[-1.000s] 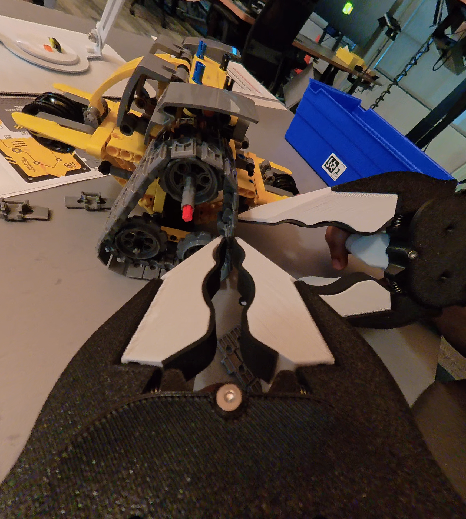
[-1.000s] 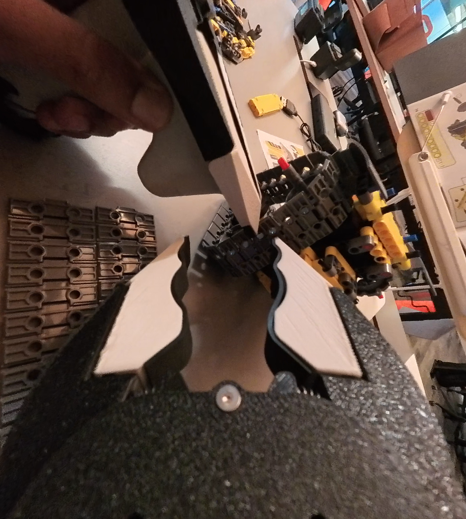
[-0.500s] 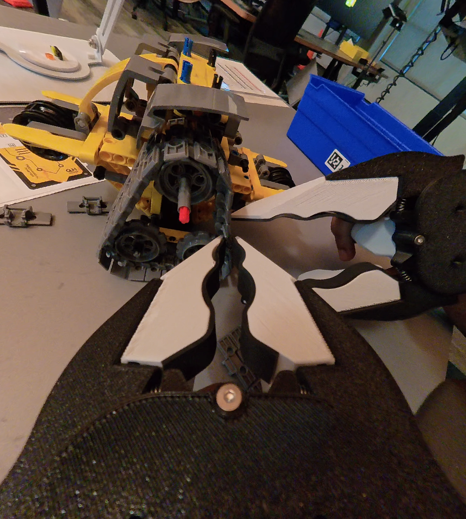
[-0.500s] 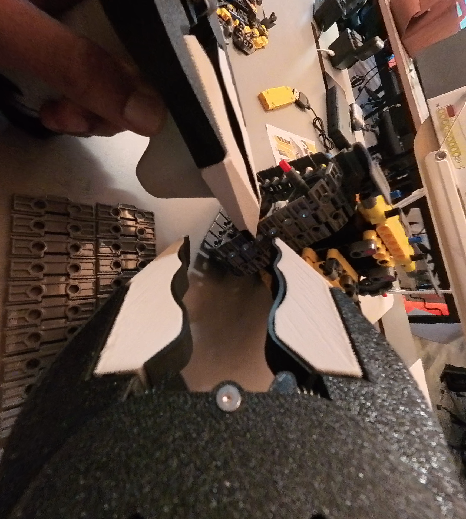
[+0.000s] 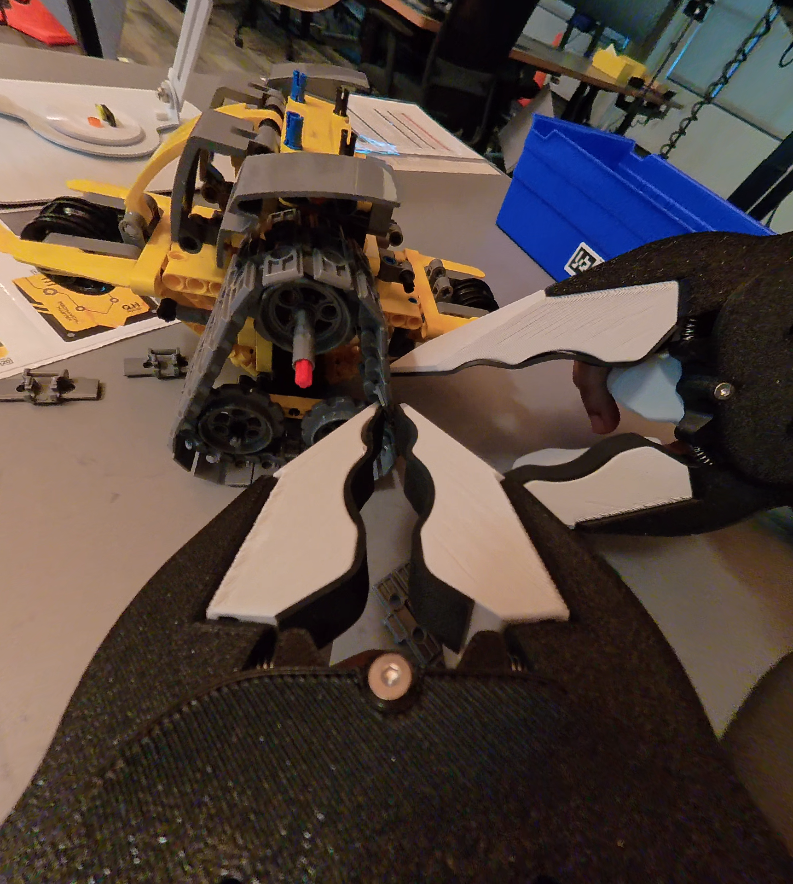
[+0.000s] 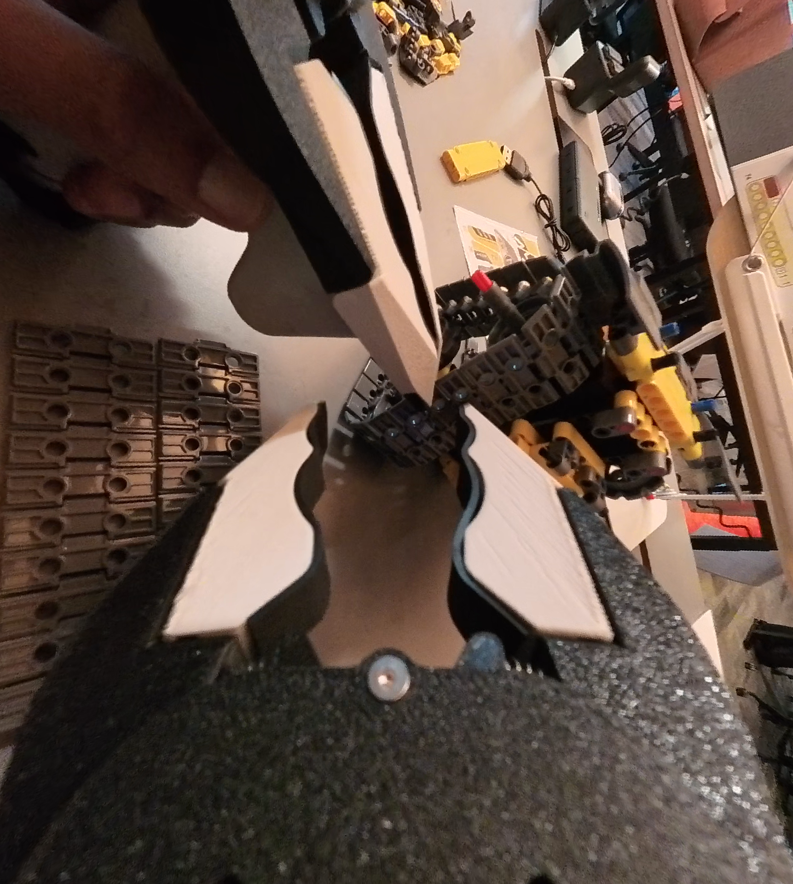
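A yellow and grey brick-built tracked vehicle stands on the grey table. My left gripper is shut on its dark grey track at the near lower corner, and loose links of the track hang between the fingers. My right gripper comes in from the right, open, with its upper fingertip against the track. In the right wrist view the right gripper is open around the track end, and the left gripper pinches it from above. A red-tipped axle sticks out of the top wheel.
Two loose track links lie left of the vehicle on the table, beside an instruction sheet. A blue bin stands at the back right. Rows of joined track links lie flat near my right gripper. A yellow box with a cable lies farther off. Less than 4 cm separates the two grippers' tips.
Both grippers stay at the track, the left still shut and the right still open. The views have shifted only slightly.
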`<state>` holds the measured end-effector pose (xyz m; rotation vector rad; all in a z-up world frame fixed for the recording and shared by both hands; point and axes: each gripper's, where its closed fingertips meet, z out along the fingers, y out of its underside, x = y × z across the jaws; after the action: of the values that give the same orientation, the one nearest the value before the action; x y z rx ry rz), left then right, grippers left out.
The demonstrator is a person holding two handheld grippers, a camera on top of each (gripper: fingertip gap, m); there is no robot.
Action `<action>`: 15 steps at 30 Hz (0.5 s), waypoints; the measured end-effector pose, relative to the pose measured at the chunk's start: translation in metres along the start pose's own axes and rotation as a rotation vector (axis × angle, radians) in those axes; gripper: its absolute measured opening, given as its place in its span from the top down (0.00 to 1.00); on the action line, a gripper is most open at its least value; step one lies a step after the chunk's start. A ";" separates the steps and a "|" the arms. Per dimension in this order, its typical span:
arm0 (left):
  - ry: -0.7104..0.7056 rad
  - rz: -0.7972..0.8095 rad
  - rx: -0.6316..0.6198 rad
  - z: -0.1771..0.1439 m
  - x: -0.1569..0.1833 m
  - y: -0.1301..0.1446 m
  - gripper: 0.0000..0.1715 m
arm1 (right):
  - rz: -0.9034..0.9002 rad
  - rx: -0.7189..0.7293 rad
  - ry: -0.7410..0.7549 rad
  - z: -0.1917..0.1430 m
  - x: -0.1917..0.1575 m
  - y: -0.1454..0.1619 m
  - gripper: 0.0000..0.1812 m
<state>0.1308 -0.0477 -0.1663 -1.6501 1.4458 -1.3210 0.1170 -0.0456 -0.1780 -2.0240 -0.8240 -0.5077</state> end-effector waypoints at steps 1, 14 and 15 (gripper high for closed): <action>0.000 0.002 0.000 0.000 0.000 0.000 1.00 | -0.003 0.000 0.003 0.000 0.000 0.000 0.71; 0.019 -0.004 -0.005 0.002 0.001 -0.001 1.00 | -0.039 -0.017 0.001 0.002 0.004 0.002 0.74; 0.019 -0.005 -0.005 0.003 0.001 -0.001 1.00 | -0.038 -0.019 -0.003 0.002 0.004 0.003 0.74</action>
<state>0.1336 -0.0491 -0.1663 -1.6501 1.4583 -1.3405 0.1218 -0.0437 -0.1778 -2.0302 -0.8639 -0.5359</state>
